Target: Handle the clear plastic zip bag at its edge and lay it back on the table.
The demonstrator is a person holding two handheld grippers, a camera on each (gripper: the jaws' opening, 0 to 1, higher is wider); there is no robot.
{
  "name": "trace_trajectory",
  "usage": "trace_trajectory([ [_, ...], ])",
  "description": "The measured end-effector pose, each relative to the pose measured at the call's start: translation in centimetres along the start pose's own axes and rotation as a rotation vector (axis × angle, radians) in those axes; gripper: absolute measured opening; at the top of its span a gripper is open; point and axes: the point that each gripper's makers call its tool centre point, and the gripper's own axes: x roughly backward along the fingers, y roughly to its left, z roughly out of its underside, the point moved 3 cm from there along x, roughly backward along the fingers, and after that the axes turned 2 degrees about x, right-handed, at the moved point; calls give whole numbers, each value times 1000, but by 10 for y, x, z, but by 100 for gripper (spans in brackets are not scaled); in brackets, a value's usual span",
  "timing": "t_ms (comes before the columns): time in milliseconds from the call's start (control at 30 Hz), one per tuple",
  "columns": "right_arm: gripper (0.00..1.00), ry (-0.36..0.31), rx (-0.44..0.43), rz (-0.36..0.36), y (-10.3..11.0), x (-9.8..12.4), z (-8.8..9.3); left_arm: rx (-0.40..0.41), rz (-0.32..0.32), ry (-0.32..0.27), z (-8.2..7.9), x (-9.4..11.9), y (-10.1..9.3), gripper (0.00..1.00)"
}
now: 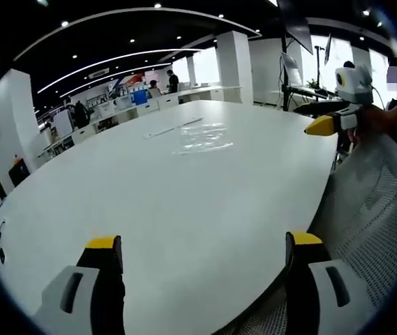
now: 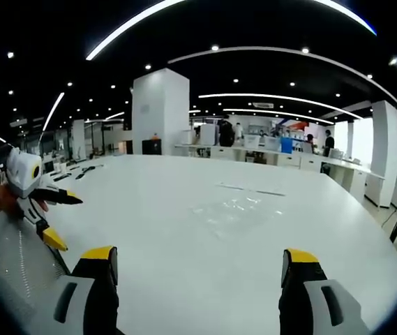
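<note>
Clear zip bag (image 1: 201, 137) (image 2: 236, 207) lay flat on white table (image 1: 184, 202), crinkled and shiny, zip strip along far edge, well apart from near table edge, nothing touched it.
</note>
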Motion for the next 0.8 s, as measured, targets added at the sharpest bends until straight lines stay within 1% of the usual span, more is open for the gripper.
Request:
trace_trajectory([
  [267,98,-5,2,4,0,1,-2,-6,7,28,5,-1,-1,96],
  [400,98,-3,-1,8,-1,1,-1,-3,5,26,5,-1,0,97],
  [500,97,-6,16,4,0,1,-2,0,-3,17,3,0,2,97],
  [567,97,5,17,-2,1,0,0,-2,-4,10,1,1,2,97],
  [700,97,5,23,3,-1,0,0,-9,-13,5,0,2,4,98],
  [800,96,30,32,4,-1,-1,3,0,-19,3,-1,2,7,97],
])
